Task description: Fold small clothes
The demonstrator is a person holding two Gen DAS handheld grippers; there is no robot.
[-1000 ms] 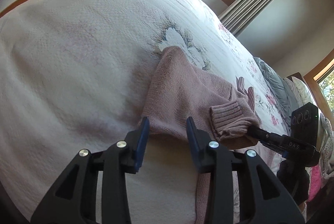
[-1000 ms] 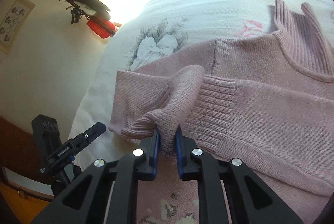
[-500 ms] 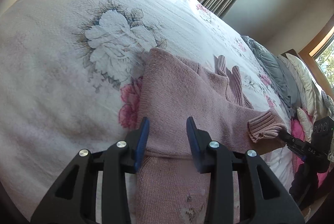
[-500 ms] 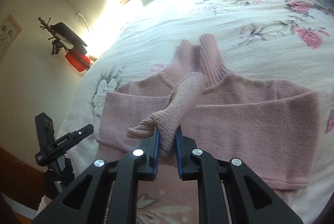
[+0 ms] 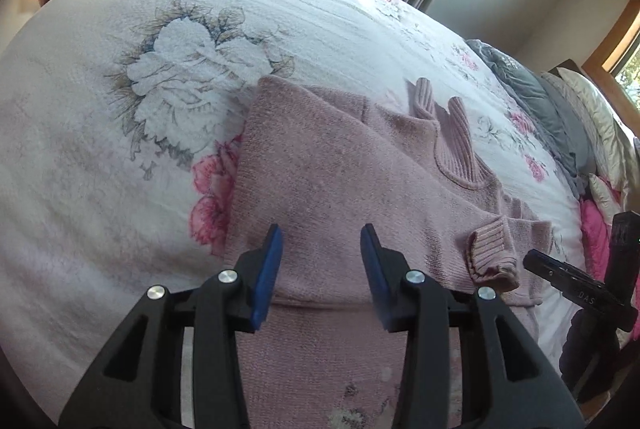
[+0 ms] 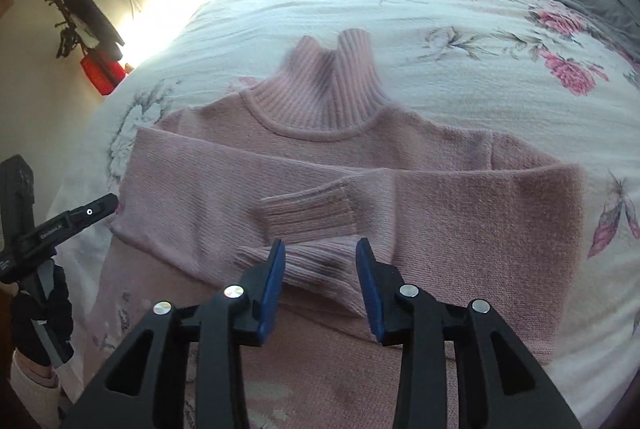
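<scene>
Now both sleeves lie crossed over the chest of the pink sweater (image 6: 440, 213), which sits flat on the floral bed (image 6: 460, 9), narrowing it for the next fold. Your right gripper (image 6: 320, 269) hovers with jaws apart and empty just above the ribbed cuff (image 6: 308, 213). Your left gripper (image 5: 320, 253) hangs likewise spread and empty, low over the sweater's near edge.

Pink turtleneck sweater (image 6: 420, 189) lies flat, sleeves crossed.

My tool bodies hide the sweater's (image 6: 320, 165) hem in both views; the grey bedding (image 5: 536, 97) runs off the right edge.
</scene>
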